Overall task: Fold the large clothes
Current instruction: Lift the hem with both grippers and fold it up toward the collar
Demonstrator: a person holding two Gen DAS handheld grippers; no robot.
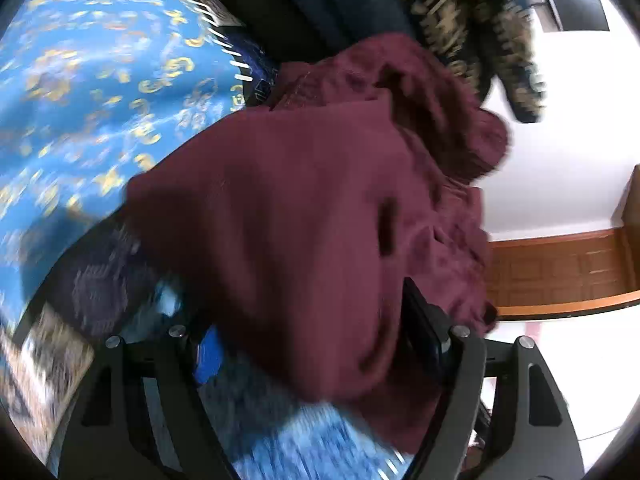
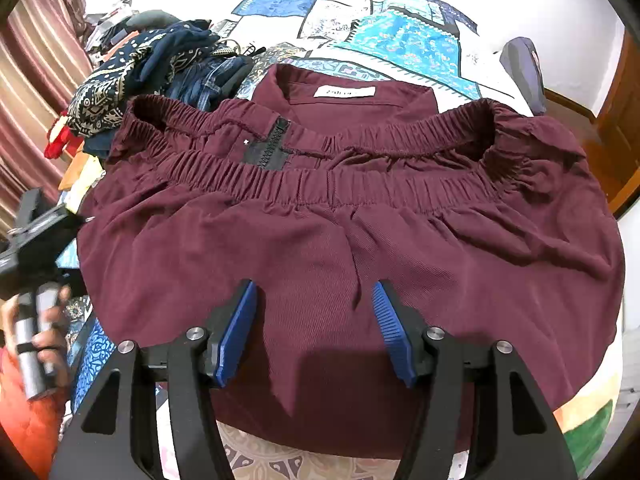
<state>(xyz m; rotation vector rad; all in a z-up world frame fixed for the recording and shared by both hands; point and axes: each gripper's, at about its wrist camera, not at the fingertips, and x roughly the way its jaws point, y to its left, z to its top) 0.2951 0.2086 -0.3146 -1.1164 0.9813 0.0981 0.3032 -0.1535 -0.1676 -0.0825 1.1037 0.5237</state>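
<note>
Right wrist shows maroon trousers (image 2: 340, 240) flat beneath parted, empty fingers (image 2: 240, 324); left wrist's fingers (image 1: 206, 356) spread around bunched cloth.

Both handheld grippers share black angular plastic arms (image 2: 120, 408) with round silver screws (image 2: 195, 333) and ribbed blue finger pads (image 2: 240, 328); the person's hand (image 2: 40, 344) wraps a silver cylindrical handle (image 2: 30, 360).

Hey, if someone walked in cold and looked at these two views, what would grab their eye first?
The maroon trousers fill the right wrist view, spread flat on the patchwork bedspread, their gathered waistband and black zipper facing up. The right gripper hangs open just above the cloth. In the blurred left wrist view, maroon cloth drapes across the left gripper, and a heap of dark patterned clothes sits at the bed's far left.
</note>
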